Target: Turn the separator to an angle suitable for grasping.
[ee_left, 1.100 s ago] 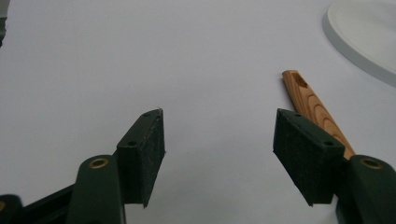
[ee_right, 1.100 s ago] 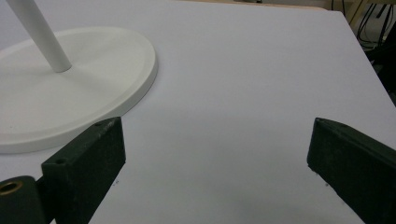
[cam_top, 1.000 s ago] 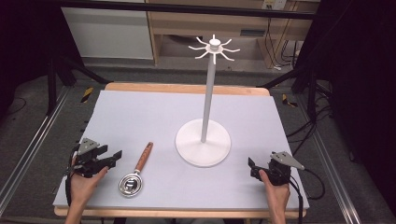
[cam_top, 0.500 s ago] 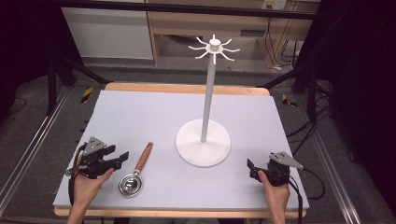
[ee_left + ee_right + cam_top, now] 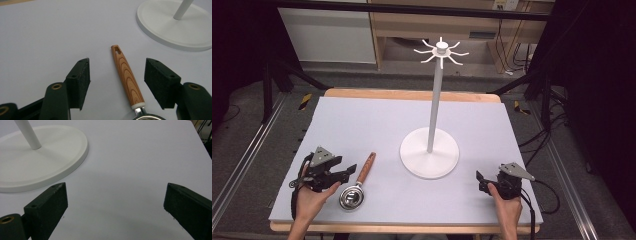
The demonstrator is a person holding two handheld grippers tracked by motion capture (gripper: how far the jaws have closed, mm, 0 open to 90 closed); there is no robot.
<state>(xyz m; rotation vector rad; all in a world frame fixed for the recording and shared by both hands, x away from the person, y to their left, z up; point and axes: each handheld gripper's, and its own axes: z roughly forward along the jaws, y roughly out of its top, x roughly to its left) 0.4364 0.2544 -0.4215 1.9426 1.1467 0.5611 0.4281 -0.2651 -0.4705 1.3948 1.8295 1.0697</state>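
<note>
High view: my left gripper (image 5: 343, 175) sits near the front left of the table (image 5: 362, 115), jaws spread wide, just beside the strainer (image 5: 356, 186), whose wooden handle points away from me toward the stand (image 5: 430, 150).
High view, right side: my right gripper (image 5: 482, 181) rests near the front right corner, well apart from the strainer and holding nothing.
Left gripper view: my jaws stand wide on either side of the handle (image 5: 127, 76), touching nothing; the slotted tip lies ahead of the pads (image 5: 81, 77), and the metal bowl peeks in at the bottom edge.
Left gripper view, risk: the handle lies slanted between my pads, so I judge that closing could swivel it, or pinch it off-centre and let it slip.
Left gripper view, second risk: a grip this far from the bowl may let the bowl droop on lifting.
Right gripper view: my jaws gape wide over bare table, with the stand's base (image 5: 42, 162) just to one side.
Right gripper view, risk: a careless sweep here could knock the base and rock the tall pole.
</note>
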